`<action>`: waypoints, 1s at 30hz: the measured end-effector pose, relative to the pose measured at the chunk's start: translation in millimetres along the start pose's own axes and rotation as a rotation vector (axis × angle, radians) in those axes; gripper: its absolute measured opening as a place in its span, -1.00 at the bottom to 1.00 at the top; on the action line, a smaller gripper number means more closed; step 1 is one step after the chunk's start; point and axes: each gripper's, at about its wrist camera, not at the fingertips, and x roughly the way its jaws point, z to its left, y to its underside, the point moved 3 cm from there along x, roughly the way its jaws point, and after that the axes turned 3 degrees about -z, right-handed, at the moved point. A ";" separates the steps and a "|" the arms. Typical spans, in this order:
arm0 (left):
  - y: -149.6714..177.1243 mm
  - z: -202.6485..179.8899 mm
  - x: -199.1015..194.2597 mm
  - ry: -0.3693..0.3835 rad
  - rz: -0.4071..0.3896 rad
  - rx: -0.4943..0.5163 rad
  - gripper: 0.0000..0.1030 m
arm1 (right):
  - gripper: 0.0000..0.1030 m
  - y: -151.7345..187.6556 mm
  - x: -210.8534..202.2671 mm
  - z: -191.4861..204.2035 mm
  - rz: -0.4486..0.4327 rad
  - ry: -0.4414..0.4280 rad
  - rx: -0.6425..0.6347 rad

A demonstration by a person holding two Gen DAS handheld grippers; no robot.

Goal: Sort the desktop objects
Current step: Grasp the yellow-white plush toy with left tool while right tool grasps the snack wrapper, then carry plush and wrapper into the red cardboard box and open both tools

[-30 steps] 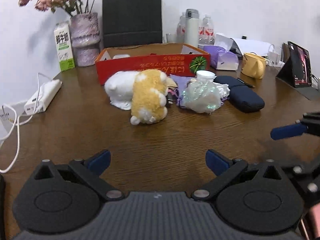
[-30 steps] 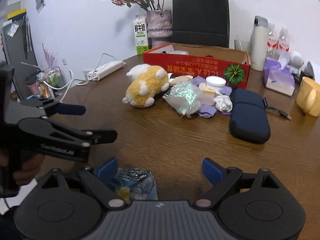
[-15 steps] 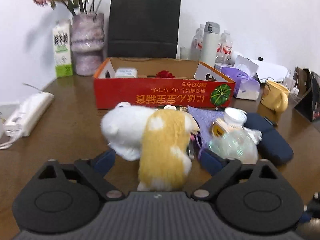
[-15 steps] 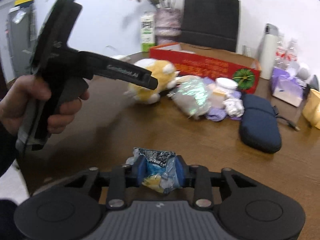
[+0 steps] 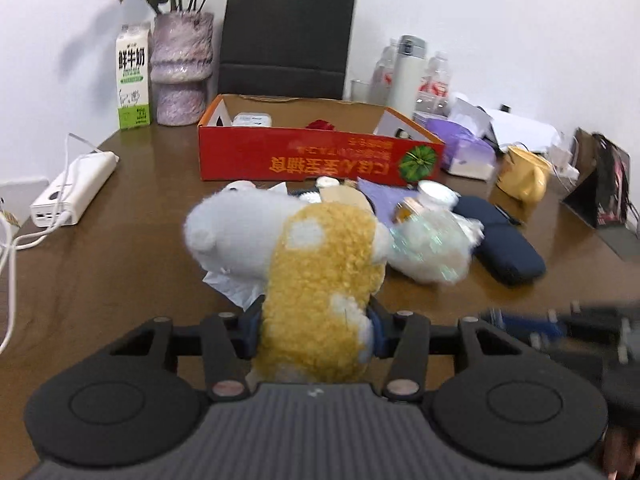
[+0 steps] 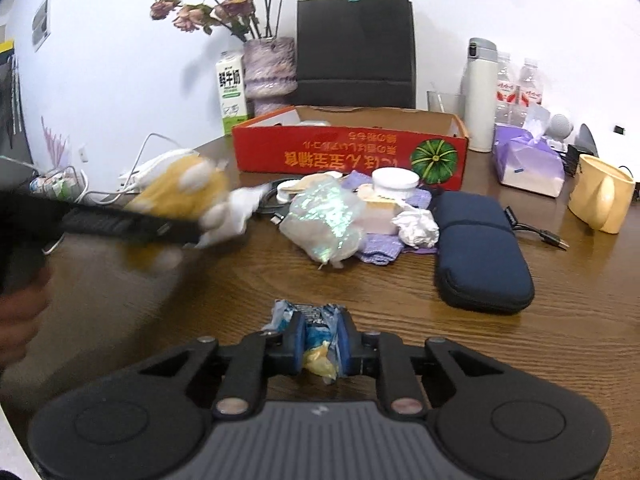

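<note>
Plush yellow-and-white fur fills the lower middle of our left wrist view, where our left gripper (image 5: 314, 330) pinches the plush toy (image 5: 320, 276) between its blue pads.

Our right gripper (image 6: 319, 346) has its fingers pressed onto a crumpled blue snack wrapper (image 6: 314, 330), low in the centre of the right wrist view, above the wooden table (image 6: 400, 280). Beyond the toy, in mid-frame, we see a clutter of things: an iridescent plastic bag (image 6: 324, 220), a crumpled white tissue (image 6: 416, 228), a white round lid (image 6: 395, 181) and a dark blue pouch (image 6: 480, 254) to the right. Behind them the red cardboard box (image 6: 352, 154) spans the centre, open at the top. Further back, in the upper part of the frame, stand a black paper bag (image 6: 354, 48), a vase (image 6: 270, 74) of dried flowers, a milk carton (image 6: 231, 92) and a white thermos (image 6: 480, 96). At right sit a purple tissue pack (image 6: 528, 164) and a yellow mug (image 6: 600, 196).
</note>
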 end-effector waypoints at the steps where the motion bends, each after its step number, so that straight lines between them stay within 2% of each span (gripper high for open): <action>1: 4.3 -3.0 -5.5 0.002 -0.004 0.018 -0.03 | -0.70 -0.8 -2.5 -0.5 -0.006 0.004 0.006; 5: 11.6 -11.2 -15.1 0.014 0.008 0.039 -0.03 | -0.70 -4.4 -16.0 -3.1 -0.035 0.015 0.015; 9: 11.7 -13.2 -20.9 0.044 -0.030 0.044 -0.03 | -0.70 -7.4 -27.4 -6.5 -0.060 0.029 0.012; 14: 12.8 -2.6 -33.8 0.163 -0.082 -0.024 -0.03 | -0.70 -6.6 -29.1 -10.5 -0.067 0.041 0.017; 17: 10.5 2.3 -37.7 0.147 -0.099 -0.037 -0.03 | -0.70 -5.8 -25.4 -12.0 -0.059 0.041 0.027; 21: -5.6 13.6 -54.3 0.202 -0.172 -0.113 -0.03 | -0.70 -4.9 -24.7 -11.3 -0.061 0.033 0.031; 25: -22.4 22.6 -42.5 0.075 -0.128 -0.115 -0.03 | -0.70 -10.2 -25.7 -16.7 -0.067 0.020 0.068; 28: -46.7 26.3 -31.0 0.079 -0.081 -0.151 -0.03 | -0.70 -28.9 -29.1 -24.3 -0.093 -0.017 0.103; 30: -65.5 21.2 -20.6 0.039 -0.032 -0.127 -0.03 | -0.70 -48.3 -29.9 -27.8 -0.125 -0.017 0.080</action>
